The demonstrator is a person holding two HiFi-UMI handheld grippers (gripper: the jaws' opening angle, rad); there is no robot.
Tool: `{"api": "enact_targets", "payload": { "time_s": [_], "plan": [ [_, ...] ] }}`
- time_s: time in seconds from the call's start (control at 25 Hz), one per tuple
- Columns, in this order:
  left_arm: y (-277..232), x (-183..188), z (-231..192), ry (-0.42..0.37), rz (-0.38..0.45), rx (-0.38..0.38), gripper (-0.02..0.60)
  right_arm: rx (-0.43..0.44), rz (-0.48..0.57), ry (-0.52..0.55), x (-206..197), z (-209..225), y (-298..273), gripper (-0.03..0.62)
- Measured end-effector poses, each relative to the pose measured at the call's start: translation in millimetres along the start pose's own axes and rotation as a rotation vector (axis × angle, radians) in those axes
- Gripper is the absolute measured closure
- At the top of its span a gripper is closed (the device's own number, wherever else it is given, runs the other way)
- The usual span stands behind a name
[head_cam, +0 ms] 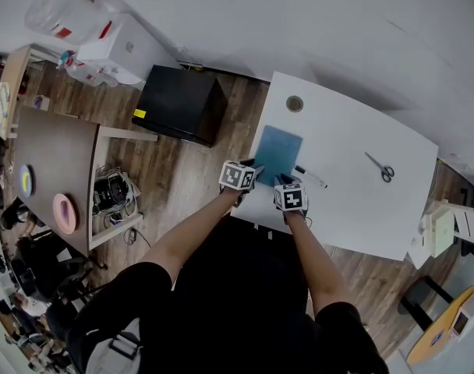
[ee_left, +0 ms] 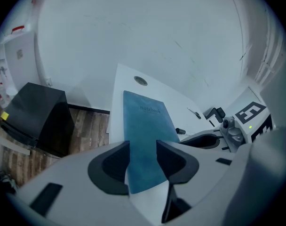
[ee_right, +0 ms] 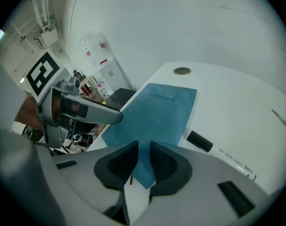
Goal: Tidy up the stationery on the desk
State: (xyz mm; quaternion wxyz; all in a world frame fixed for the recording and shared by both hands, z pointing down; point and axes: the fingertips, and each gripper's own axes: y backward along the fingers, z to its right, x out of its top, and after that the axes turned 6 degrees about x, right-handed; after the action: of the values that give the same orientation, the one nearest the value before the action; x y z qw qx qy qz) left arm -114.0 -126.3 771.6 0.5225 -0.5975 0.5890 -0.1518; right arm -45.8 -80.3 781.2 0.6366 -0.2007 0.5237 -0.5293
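Observation:
A blue notebook (head_cam: 276, 150) lies flat on the white desk (head_cam: 354, 209), close to its left edge. Right of it lie a black-capped white marker (head_cam: 311, 177) and, farther right, scissors (head_cam: 381, 167). My left gripper (head_cam: 251, 171) hovers over the notebook's near left part; its jaws (ee_left: 143, 147) stand wide, with the blue cover (ee_left: 147, 126) showing in the gap. My right gripper (head_cam: 286, 182) is over the notebook's near right corner (ee_right: 143, 173); its jaws (ee_right: 144, 147) leave a narrow gap and press on nothing I can see. The marker (ee_right: 218, 152) lies just right of it.
A round cable hole (head_cam: 295, 104) sits at the desk's far left corner. On the floor left of the desk stands a black box (head_cam: 181, 104). Beyond it are white bins (head_cam: 120, 49) and a brown table (head_cam: 54, 162). The desk's near edge runs just under my hands.

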Motion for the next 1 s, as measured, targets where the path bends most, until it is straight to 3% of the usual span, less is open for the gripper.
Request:
{"api": "enact_targets", "payload": {
  "time_s": [0.2,0.36,0.64,0.92,1.0],
  "plan": [
    [-16,10,-5,0.035,-0.003,0.002,0.397,0.016,0.004,-0.022,13,15,-2,0.522],
    [-19,9,-6,0.02,0.0,0.0,0.397,0.018,0.011,-0.033,22,21,-4,0.522],
    [-26,17,-9,0.043,0.004,0.006,0.399,-0.004,0.024,0.001,38,33,-5,0.522],
    [-23,23,-9,-0.015,0.038,0.027,0.397,-0.016,0.029,0.066,40,29,-7,0.52],
    [-17,27,-11,-0.032,0.088,0.061,0.397,0.007,0.053,0.075,41,26,-1,0.509]
  ]
}}
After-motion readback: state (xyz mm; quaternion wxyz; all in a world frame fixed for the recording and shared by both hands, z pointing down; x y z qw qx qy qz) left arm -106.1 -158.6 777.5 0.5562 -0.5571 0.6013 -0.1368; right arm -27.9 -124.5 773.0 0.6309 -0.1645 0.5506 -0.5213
